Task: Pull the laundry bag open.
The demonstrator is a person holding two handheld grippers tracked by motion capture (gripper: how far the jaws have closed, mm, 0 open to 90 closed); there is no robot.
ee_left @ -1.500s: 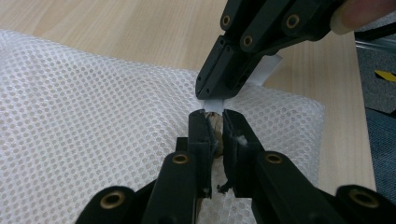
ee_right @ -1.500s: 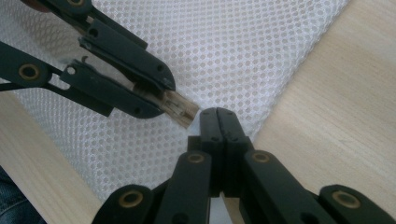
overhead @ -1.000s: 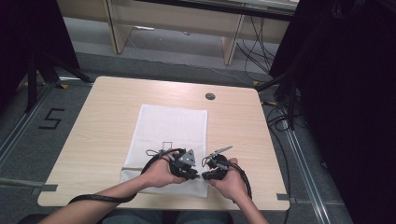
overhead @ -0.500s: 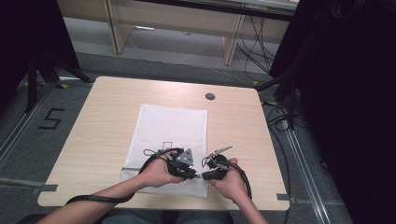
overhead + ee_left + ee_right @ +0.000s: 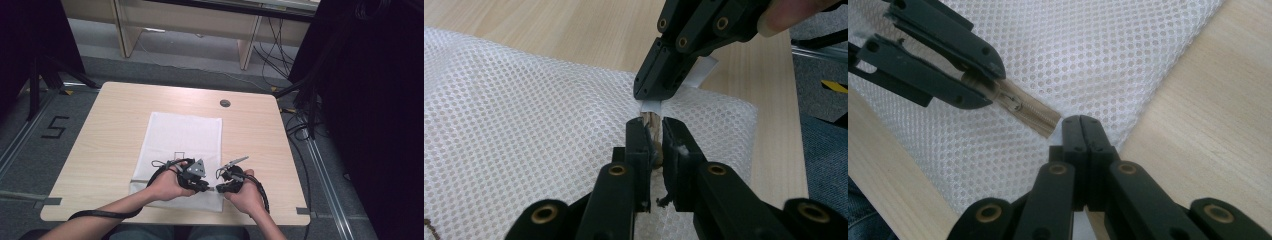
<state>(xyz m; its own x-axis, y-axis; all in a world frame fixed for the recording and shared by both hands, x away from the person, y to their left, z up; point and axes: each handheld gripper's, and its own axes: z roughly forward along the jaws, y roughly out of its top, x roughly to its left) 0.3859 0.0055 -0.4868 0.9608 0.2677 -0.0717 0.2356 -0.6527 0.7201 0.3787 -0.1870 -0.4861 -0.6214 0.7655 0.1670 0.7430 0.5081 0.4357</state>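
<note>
At the near edge of the tabletop (image 5: 100,150), the two grippers meet over the near right corner of a white mesh bag (image 5: 182,137). The left gripper (image 5: 653,131) has its jaws clamped on the beige zipper (image 5: 1025,112) that runs along the bag's near edge; in the left gripper view the zipper stands pinched between the two black jaws, with mesh bunched up on either side. In the right gripper view those same jaws grip the zipper at the slider, and the zipper's short free end points toward the right gripper (image 5: 1082,122). The right gripper's jaws are pressed together at the bag's corner, just beside the zipper's end; the left gripper view shows a white tab (image 5: 700,70) at its tip, though whether the jaws pinch it I cannot tell. The rest of the bag lies flat, stretching toward the middle of the tabletop. Near the far edge sits a small round dark cap (image 5: 225,103).
</note>
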